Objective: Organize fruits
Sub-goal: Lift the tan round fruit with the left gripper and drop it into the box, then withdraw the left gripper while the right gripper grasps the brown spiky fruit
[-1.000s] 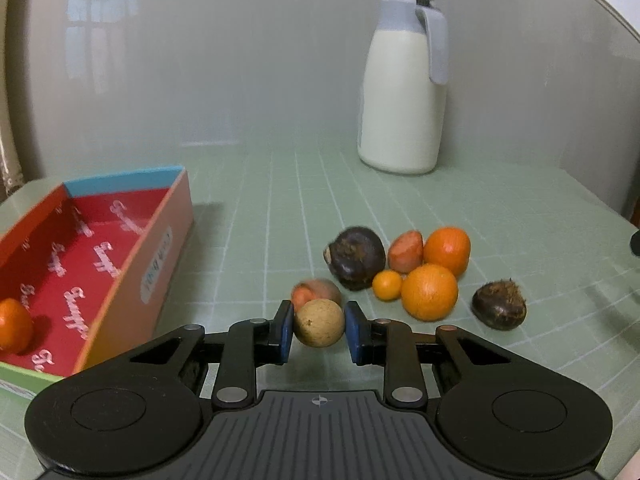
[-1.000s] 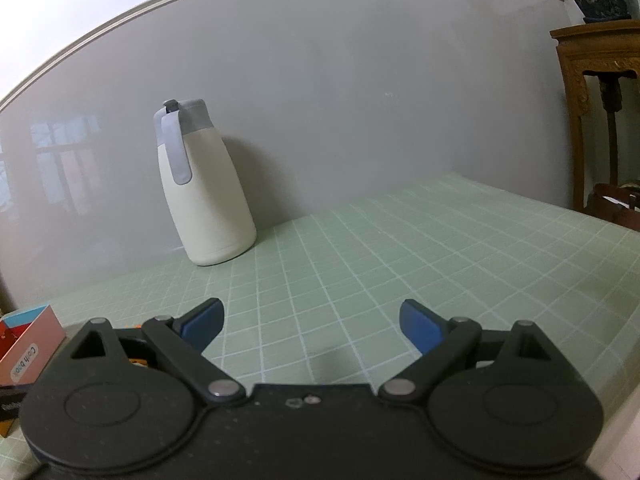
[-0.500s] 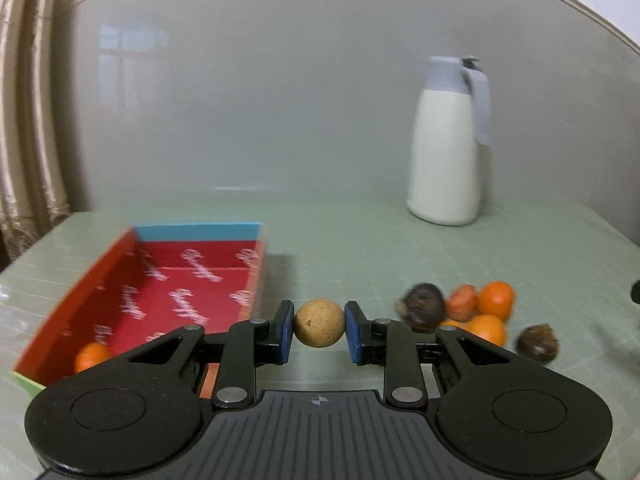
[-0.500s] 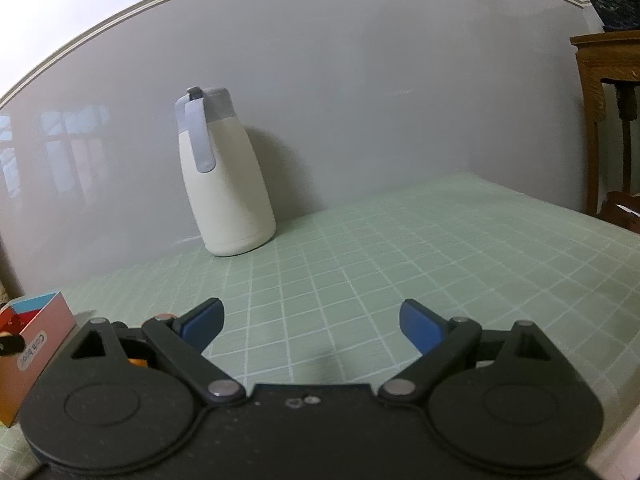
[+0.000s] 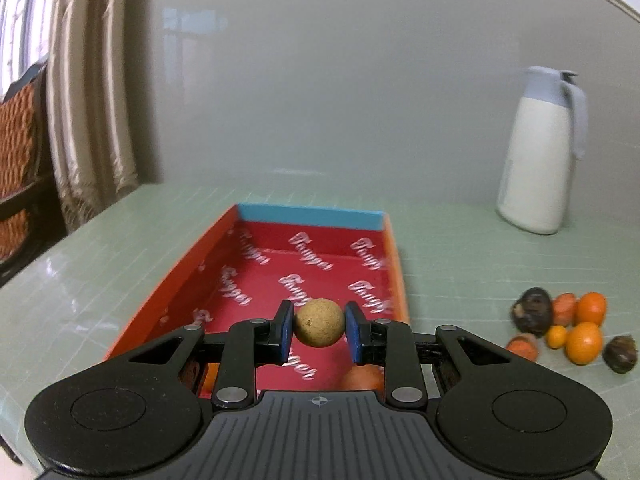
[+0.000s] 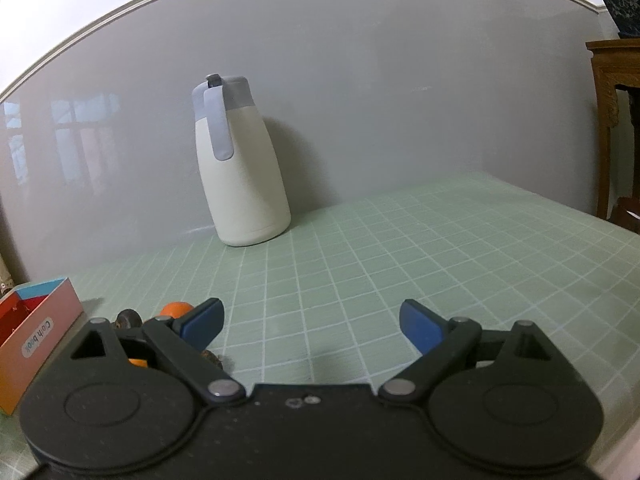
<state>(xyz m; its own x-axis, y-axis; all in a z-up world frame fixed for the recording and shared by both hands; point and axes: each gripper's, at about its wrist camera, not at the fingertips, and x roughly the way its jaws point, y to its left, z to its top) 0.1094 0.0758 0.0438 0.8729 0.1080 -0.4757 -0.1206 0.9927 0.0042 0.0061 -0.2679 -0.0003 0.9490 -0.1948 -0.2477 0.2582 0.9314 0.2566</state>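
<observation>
Swung from fruit pile (image 5: 560,328) to over red box (image 5: 312,264): left gripper (image 5: 319,323) clamps round tan fruit (image 5: 319,322); pile at 3 o'clock on green gridded mat (image 6: 400,248); right gripper (image 6: 311,326) agape.

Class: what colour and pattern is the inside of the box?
Red with repeated white script lettering on the box; clearest in the left wrist view.

Lighting is soft, even and moderately bright; my glossy wall (image 6: 360,80) carries a window reflection at left. My left view is motion-blurred across the red box (image 5: 304,264) and fruit pile (image 5: 560,328). Fisheye bending curves both views' edges; the jug (image 6: 240,176) casts a faint shadow.
</observation>
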